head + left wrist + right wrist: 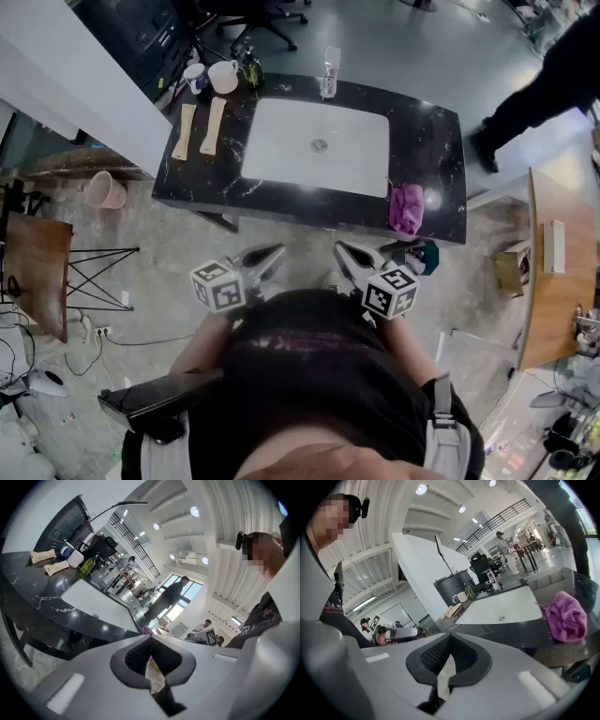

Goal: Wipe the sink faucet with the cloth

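Observation:
The black marble counter [441, 141] holds a white sink [281, 141], with the clear faucet [328, 73] at its far rim. A crumpled purple cloth [406, 208] lies on the counter's near right corner, also visible at the right of the right gripper view [566, 616]. My left gripper [270, 253] and right gripper [347, 251] hover side by side close to my body, short of the counter's near edge. Both are shut with nothing between the jaws, their tips touching in the left gripper view [150, 638] and the right gripper view [450, 635].
Two wooden pieces [199, 128], two mugs [211, 77] and a green bottle [251, 67] crowd the counter's far left. A person [553, 75] walks past at the far right. A wooden table [553, 272] stands right, a pink bucket [105, 190] left.

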Available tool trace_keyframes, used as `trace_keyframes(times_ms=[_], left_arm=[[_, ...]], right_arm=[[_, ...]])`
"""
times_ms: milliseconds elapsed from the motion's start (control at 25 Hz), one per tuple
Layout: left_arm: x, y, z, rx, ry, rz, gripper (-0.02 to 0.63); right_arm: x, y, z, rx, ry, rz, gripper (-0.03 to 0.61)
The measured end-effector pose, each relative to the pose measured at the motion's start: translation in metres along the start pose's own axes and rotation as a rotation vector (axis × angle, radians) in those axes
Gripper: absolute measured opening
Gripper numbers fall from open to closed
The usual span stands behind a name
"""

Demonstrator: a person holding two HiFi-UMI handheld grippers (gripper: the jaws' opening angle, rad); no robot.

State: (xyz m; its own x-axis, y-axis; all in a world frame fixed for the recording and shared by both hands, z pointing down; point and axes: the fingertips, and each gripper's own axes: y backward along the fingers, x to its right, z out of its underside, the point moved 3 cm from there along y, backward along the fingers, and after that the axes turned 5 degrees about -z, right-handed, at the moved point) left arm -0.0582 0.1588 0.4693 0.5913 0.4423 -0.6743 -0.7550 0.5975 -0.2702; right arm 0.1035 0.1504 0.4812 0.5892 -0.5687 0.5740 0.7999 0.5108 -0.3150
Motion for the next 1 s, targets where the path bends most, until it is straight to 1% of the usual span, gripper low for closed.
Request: trace_keyframes(times_ms=[560, 680, 760, 840, 880, 920, 1000], left_arm=[[0.002, 0.001, 0.002, -0.009, 0.006, 0.007, 0.0], [0.0, 0.003, -0.001, -0.002, 0.007, 0.004, 0.0], [-0.002, 0.002, -0.003, 0.009, 0.006, -0.001, 0.0], [-0.003, -0.002, -0.001, 0.011, 0.012, -0.002, 0.0], [-0.002, -0.005, 0.0, 0.008, 0.014, 0.0, 0.0], [-0.001, -0.007, 0.001, 0.005, 0.016, 0.002, 0.0], [0.002, -0.013, 0.004, -0.002, 0.022, 0.005, 0.0]], right_arm=[[-0.003, 0.004, 0.002, 0.005, 0.0, 0.004, 0.011], [0.008, 0.004, -0.005, 0.021, -0.015, 0.038, 0.012], [0.03, 0.011, -0.015, 0.048, -0.031, 0.098, 0.014], [0.064, 0.032, -0.031, 0.102, -0.067, 0.181, 0.024], [0.085, 0.047, -0.039, 0.131, -0.089, 0.24, 0.065], [0.109, 0.064, -0.047, 0.15, -0.109, 0.313, 0.079], [0.161, 0.099, -0.055, 0.148, -0.15, 0.477, 0.088]])
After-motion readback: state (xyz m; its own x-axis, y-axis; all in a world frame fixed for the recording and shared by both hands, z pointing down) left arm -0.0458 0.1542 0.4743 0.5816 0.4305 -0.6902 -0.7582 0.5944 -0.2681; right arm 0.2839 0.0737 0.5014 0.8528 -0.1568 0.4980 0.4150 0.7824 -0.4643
